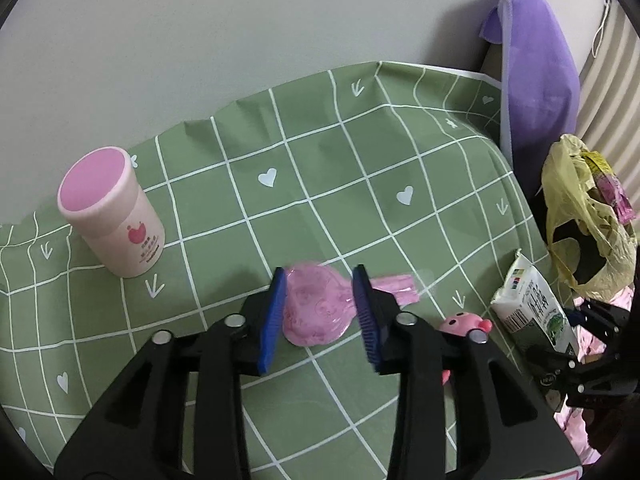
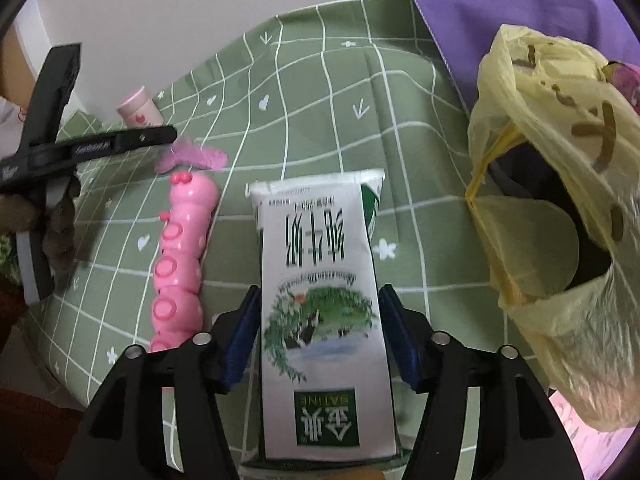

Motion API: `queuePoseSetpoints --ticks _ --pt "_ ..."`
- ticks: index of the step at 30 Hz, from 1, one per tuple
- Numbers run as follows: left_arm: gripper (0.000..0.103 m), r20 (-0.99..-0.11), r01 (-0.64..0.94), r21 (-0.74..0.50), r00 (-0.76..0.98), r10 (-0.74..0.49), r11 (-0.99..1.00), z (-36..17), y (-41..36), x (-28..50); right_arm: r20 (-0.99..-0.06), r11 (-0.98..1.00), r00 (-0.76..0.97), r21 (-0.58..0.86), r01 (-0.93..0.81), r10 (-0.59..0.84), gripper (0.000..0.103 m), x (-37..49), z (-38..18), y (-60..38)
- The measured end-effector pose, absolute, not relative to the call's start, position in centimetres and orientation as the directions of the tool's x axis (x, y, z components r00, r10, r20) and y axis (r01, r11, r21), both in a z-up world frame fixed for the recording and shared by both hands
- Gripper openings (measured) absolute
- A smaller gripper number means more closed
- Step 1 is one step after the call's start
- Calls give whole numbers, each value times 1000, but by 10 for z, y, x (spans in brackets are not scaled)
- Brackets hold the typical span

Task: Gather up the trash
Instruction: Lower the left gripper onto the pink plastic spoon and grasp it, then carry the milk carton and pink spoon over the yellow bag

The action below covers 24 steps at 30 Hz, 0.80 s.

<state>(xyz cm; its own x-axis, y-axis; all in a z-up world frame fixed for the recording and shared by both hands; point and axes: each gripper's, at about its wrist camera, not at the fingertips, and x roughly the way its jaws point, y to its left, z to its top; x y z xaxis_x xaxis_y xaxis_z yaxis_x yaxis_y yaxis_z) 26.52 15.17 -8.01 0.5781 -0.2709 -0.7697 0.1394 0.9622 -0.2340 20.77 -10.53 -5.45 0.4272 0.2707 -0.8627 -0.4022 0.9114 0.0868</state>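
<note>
So the setup is a tabletop (image 1: 312,208) under a green checked cloth with little white hearts, pushed up against a plain pale wall, with a purple fabric thing (image 1: 536,80) hanging at the far right.

Biggest item is the yellow plastic bag (image 2: 560,240), off the right edge, mouth sagging open with a dark inside. There's something pink tucked in its top, but it's too blurry to make out.

Next is the milk carton (image 2: 324,300), green and white, lying flat, pointing away from the right wrist camera. The right tool (image 2: 320,336) is angled steeply down over it with a blue pad on each side. There's a sliver of gap on both sides, so it looks open around the carton, not squeezing. The carton's near end is cut off behind the tool body.

The pink caterpillar toy (image 2: 180,264) lies just left of the carton, its tail hidden behind the right tool.

The left tool (image 1: 320,312) also tilts down, jaws apart, straddling a crumpled pink wrapper (image 1: 316,312) on the cloth. Can't tell if the pads actually touch it.

A pink-lidded tub (image 1: 114,216) stands upright far left.

A hand (image 2: 56,224) on the left tool's handle is mostly cut off.
</note>
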Motion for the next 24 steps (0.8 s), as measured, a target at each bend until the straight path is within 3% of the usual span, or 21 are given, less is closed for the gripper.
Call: queuePoseSetpoints --ticks 4,6,12,13,15,24 --pt "44 -759 153 -224 593 -271 963 -76 148 257 -856 904 431 92 -418 286 57 213 -50 -103" --pt "44 -762 149 -228 587 -272 962 -77 146 256 -859 903 430 80 -422 277 50 217 -49 -101" --pt "44 -803 92 -210 552 -226 973 -89 144 263 -843 910 474 45 -412 256 49 214 -37 -104" --pt "43 -815 73 -205 539 -212 976 -92 145 265 -840 911 478 45 -410 257 48 213 -35 -105" --pt "28 -814 53 -216 541 -210 975 -93 148 266 -835 912 489 37 -408 253 48 210 -31 -107" --pt "28 -779 45 -234 589 -215 971 -70 158 257 -805 917 538 21 -398 252 48 201 -11 -121"
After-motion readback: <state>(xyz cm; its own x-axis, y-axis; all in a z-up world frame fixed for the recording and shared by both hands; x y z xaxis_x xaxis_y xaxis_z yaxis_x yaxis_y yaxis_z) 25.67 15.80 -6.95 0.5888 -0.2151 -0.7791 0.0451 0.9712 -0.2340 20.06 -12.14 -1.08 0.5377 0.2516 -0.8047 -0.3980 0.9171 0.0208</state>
